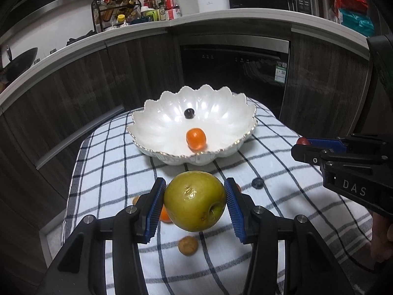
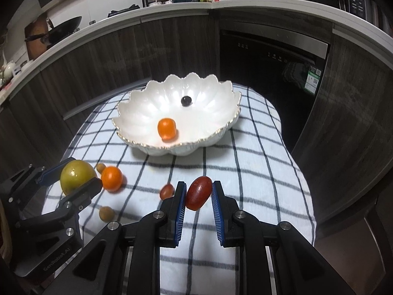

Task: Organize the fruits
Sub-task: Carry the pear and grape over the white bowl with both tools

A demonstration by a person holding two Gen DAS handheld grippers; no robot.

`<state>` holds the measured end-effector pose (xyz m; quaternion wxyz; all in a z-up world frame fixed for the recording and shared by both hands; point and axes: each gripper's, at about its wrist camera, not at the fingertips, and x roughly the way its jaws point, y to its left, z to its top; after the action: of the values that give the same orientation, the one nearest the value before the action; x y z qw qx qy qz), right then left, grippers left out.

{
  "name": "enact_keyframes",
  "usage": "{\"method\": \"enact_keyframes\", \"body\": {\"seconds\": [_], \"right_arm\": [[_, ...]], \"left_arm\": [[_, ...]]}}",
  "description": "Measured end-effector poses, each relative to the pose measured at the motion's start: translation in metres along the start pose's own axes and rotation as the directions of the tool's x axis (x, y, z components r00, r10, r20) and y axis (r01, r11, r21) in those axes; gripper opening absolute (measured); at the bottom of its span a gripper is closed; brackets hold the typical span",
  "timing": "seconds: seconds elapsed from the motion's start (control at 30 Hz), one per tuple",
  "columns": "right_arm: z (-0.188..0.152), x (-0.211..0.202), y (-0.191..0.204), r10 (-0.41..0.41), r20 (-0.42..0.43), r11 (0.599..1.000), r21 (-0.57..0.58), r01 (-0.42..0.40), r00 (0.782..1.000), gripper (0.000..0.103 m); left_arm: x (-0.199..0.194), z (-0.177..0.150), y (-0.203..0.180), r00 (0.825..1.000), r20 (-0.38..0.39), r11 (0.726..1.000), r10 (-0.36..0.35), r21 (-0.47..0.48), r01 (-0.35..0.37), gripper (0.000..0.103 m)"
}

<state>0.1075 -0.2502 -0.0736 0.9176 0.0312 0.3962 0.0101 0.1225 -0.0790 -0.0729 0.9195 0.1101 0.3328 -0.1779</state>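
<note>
My left gripper [image 1: 195, 196] is shut on a green apple [image 1: 194, 200] and holds it above the checked cloth, in front of the white scalloped bowl [image 1: 159, 120]. The bowl holds an orange fruit [image 1: 195, 139] and a dark grape [image 1: 189, 113]. My right gripper [image 2: 197, 191] is shut on a red oval tomato [image 2: 198, 196], also in front of the bowl [image 2: 137, 113]. In the right wrist view the left gripper [image 2: 76, 175] with the apple [image 2: 77, 175] is at the far left.
Loose on the cloth [image 2: 258, 172] lie an orange [image 2: 111, 178], a small reddish fruit [image 2: 167, 191] and two small brown fruits [image 2: 106, 213] [image 2: 100, 167]. A dark grape [image 1: 257, 183] lies on the cloth. Dark cabinets and a dishwasher [image 1: 233, 73] stand behind.
</note>
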Motion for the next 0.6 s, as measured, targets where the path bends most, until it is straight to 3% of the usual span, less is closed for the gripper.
{"method": "enact_keyframes", "body": {"seconds": [0.6], "right_arm": [[0.049,0.001,-0.002,-0.01,0.051,1.0,0.005,0.009,0.999,0.023]], "left_arm": [[0.01,0.057,0.02,0.999,0.04,1.0,-0.006,-0.028,0.007,0.048]]}}
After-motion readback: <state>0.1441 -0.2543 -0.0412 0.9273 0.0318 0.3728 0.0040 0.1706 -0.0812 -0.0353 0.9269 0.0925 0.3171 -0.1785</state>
